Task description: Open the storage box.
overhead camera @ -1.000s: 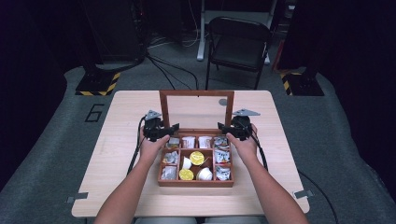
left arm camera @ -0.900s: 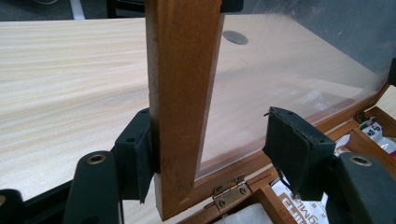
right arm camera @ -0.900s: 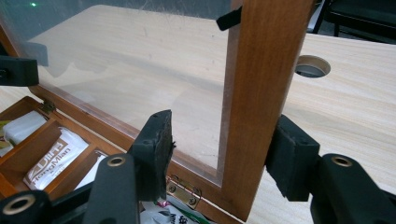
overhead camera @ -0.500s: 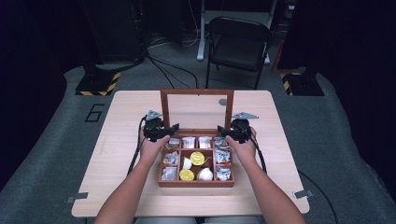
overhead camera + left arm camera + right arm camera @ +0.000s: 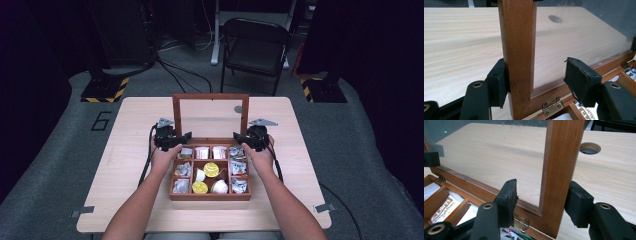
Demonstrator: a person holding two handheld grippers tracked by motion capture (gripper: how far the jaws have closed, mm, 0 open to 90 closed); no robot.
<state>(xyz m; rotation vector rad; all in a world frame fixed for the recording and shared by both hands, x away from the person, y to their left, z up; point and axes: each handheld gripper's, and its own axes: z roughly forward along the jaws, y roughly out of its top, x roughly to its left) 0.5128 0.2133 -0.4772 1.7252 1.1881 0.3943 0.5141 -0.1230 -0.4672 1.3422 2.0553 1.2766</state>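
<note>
A wooden compartment box [image 5: 210, 196] sits at the table's middle with its glass-paned lid [image 5: 210, 96] standing upright. Its cells hold packets and small yellow and white cups [image 5: 210, 170]. My left gripper [image 5: 186, 136] is open astride the lid's left post [image 5: 517, 50]; one pad [image 5: 497, 85] rests against the wood and the other pad [image 5: 579, 80] stands well off in front of the glass. My right gripper [image 5: 237, 136] is open astride the right post [image 5: 560, 170], with one pad [image 5: 576, 205] close against it and a gap on the other side.
Brass hinges [image 5: 551, 106] [image 5: 521, 221] join the lid to the box's back wall. The table [image 5: 130, 150] has a cable hole [image 5: 589, 148] behind the lid. A folding chair [image 5: 255, 45] stands beyond the far edge, and cables trail from both grippers.
</note>
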